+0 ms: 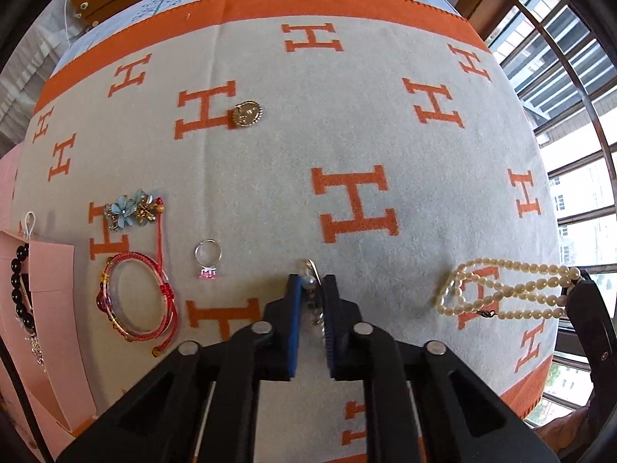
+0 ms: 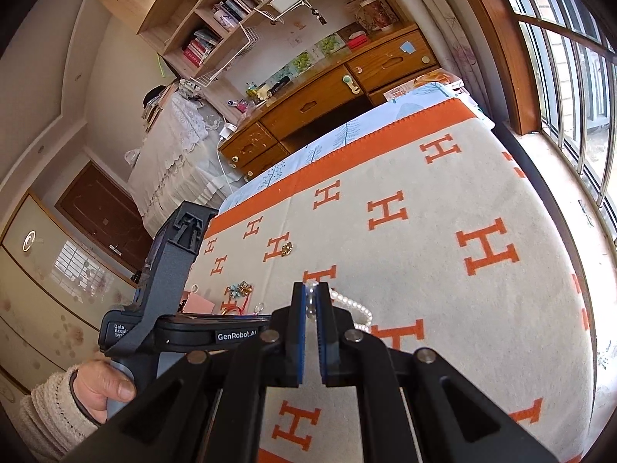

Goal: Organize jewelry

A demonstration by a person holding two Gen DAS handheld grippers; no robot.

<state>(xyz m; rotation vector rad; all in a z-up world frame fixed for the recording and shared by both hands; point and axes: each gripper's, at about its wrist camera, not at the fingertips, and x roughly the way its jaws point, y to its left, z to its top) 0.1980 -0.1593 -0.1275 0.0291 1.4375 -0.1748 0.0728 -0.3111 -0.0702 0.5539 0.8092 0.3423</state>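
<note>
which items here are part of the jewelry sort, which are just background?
In the job:
left gripper, shut on a small silver pearl piece
right gripper, shut on the pearl necklace
gold brooch
flower clip
red bracelet
pink-stone ring
black beads in pink box

Lying about:
blanket
desk
bookshelf

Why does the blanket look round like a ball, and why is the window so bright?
Left wrist view: the fisheye lens bulges the grey blanket with orange H letters into a dome, and black corners ring the picture; the window glares almost white. Right wrist view: the window bars and wooden bookshelf curve the same way, daylight washes out the panes, and the room's left side is dimmer.
</note>
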